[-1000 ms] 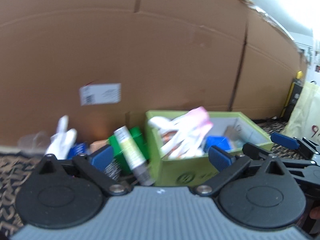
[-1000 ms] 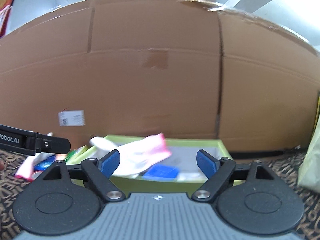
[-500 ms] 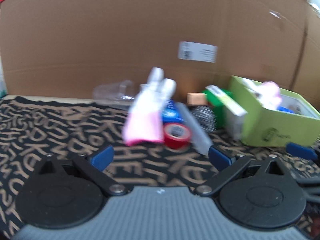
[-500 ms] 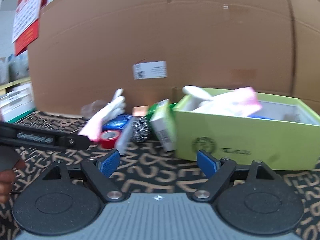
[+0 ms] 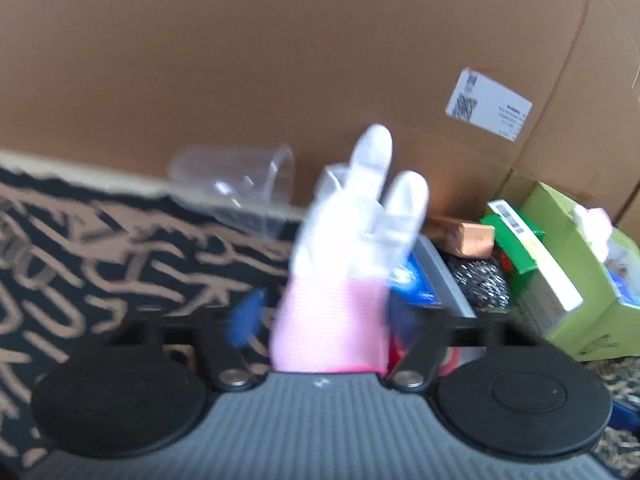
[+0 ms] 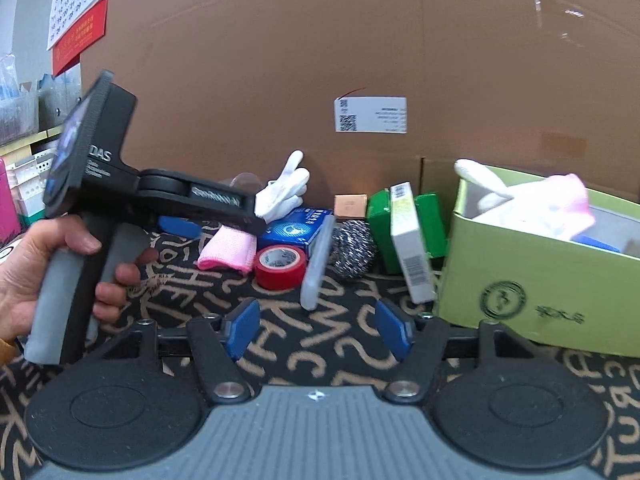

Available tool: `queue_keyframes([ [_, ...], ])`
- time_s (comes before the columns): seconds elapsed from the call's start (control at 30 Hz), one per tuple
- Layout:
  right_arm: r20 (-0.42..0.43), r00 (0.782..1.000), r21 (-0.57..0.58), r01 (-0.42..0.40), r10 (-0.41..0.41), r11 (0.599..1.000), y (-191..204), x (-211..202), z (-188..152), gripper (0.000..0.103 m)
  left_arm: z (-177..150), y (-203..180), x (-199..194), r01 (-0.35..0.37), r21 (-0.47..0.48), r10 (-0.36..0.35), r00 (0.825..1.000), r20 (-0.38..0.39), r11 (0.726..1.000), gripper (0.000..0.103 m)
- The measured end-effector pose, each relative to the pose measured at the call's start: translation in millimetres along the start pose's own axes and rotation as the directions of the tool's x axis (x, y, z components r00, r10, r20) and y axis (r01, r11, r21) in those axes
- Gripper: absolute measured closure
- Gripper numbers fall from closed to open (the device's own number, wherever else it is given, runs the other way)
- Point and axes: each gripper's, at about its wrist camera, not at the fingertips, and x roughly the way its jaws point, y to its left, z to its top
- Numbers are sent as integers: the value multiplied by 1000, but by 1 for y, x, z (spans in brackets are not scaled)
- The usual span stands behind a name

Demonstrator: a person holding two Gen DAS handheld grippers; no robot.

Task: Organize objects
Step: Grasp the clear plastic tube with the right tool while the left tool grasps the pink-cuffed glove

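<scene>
Cardboard walls back a patterned black-and-tan desk (image 6: 352,344), and things are moving fast. A second ago both tools faced the green box (image 6: 520,264) at the right end; now they have swung left to the loose pile. The left tool (image 5: 316,316) has just been closing, its blue pads around the pink cuff of the glove (image 5: 344,264); whether they pinch yet, blur hides. Glove lies lengthwise, white fingers toward the cardboard. The right tool (image 6: 318,330) has narrowed too, half-spread over bare cloth.
</scene>
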Motion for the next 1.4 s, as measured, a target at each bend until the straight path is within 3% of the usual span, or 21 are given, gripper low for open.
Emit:
queue_keyframes([
  [0.03, -7, 1000, -1, -4, 4, 1000, 1, 7, 3, 39, -1, 2, -2, 22, -7, -22, 1000, -2, 1000, 68],
  [0.07, -16, 1000, -5, -7, 7, 1000, 3, 14, 5, 43, -2, 3, -4, 38, -3, -38, 999, -14, 999, 88],
  [0.1, -26, 1000, -9, -9, 9, 1000, 4, 22, 8, 46, -4, 3, -7, 43, 6, -43, 999, -28, 999, 92],
  [0.23, -68, 998, -11, -1, 1, 1000, 5, 50, 13, 62, -23, -1, -34, 69, 52, -66, 997, -51, 996, 93],
  [0.3, -89, 996, -4, -3, 3, 1000, 3, 60, 12, 87, -36, -4, -53, 90, 75, -84, 994, -74, 993, 93],
  [0.43, -63, 998, 32, -10, 12, 999, -5, 40, 9, 89, -65, -10, -89, 112, 138, -94, 987, -126, 984, 92],
  [0.57, -67, 992, 98, -100, 107, 990, -21, -7, 1, 88, -88, -20, -118, 141, 193, -114, 983, -142, 971, 90],
  [0.63, -80, 986, 111, -137, 146, 984, -27, -32, -9, 88, -94, -26, -129, 132, 235, -106, 987, -117, 963, 79],
  [0.7, -111, 976, 93, -177, 187, 980, -30, -53, -20, 88, -96, -34, -133, 78, 277, -61, 996, -69, 958, 44],
  [0.77, -138, 970, 83, -188, 198, 979, -30, -64, -28, 85, -91, -41, -128, 15, 302, -9, 1000, -20, 953, 38],
  [0.8, -134, 972, 76, -182, 191, 980, -29, -67, -30, 75, -88, -44, -124, 0, 308, 4, 1000, -15, 951, 38],
  [0.9, -104, 986, 29, -131, 133, 991, -24, -66, -28, 61, -81, -49, -113, 7, 313, 0, 1000, -22, 950, 38],
  [1.03, -82, 990, -5, -117, 116, 993, -20, -49, -20, 61, -80, -51, -101, -5, 333, 21, 999, -45, 943, 40],
  [1.1, -89, 990, -13, -115, 113, 993, -16, -38, -17, 61, -80, -50, -97, 18, 330, 7, 997, -74, 944, 54],
  [1.17, -108, 988, -14, -109, 107, 994, -16, -28, -15, 61, -80, -49, -96, 16, 331, 10, 997, -75, 944, 54],
  [1.27, -124, 986, -9, -117, 115, 993, -11, -16, -14, 67, -79, -49, -92, 2, 338, 24, 997, -72, 941, 44],
  [1.33, -130, 985, -15, -119, 116, 993, -8, -11, -14, 69, -80, -50, -89, -3, 342, 32, 996, -78, 940, 44],
  [1.4, -135, 984, -20, -118, 115, 993, -5, -8, -15, 88, -82, -50, -86, 6, 347, 29, 995, -94, 938, 61],
])
